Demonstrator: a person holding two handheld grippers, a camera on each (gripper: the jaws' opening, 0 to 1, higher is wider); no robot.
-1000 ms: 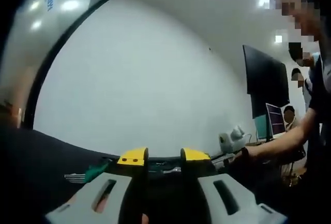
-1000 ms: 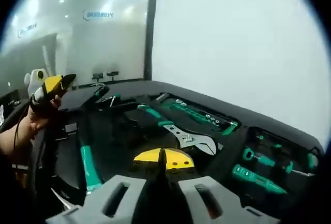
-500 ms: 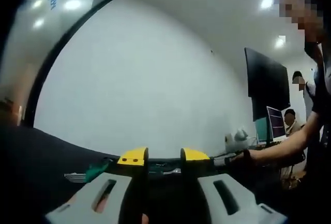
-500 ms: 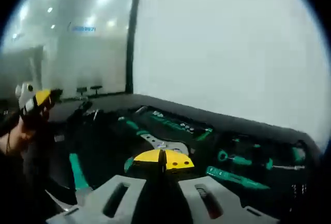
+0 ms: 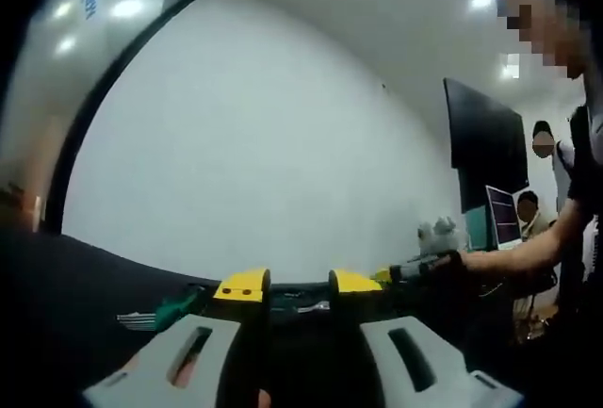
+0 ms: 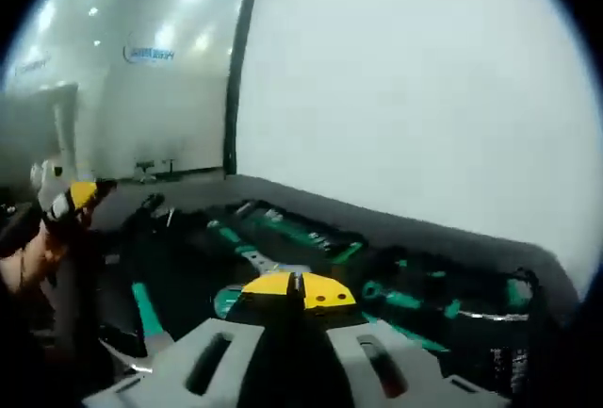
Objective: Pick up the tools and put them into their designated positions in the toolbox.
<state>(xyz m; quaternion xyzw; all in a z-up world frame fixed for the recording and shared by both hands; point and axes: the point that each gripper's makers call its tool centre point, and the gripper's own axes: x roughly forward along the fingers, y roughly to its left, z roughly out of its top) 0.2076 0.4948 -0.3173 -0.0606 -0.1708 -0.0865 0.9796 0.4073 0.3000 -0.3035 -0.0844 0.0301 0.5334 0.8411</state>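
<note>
In the left gripper view, the left gripper [image 5: 299,287] rides low and level over the dark table [image 5: 66,285], its yellow-tipped jaws apart with nothing between them; a green-handled tool [image 5: 170,309] lies just beyond the left jaw, and the right gripper [image 5: 415,269] shows at the right, held by the person's hand. To do this step well, the left gripper probably ought to tip downward so the tools come into sight before it reaches. In the right gripper view, the right gripper [image 6: 294,287] has its jaws pressed together, empty, poised over the open toolbox [image 6: 528,285]. The toolbox is black, its slots already holding green-handled tools, with a silver wrench [image 6: 268,262] lying just ahead of the jaw tips; the jaws would need to open before descending squarely. The left gripper [image 6: 75,196] shows at the left.
</note>
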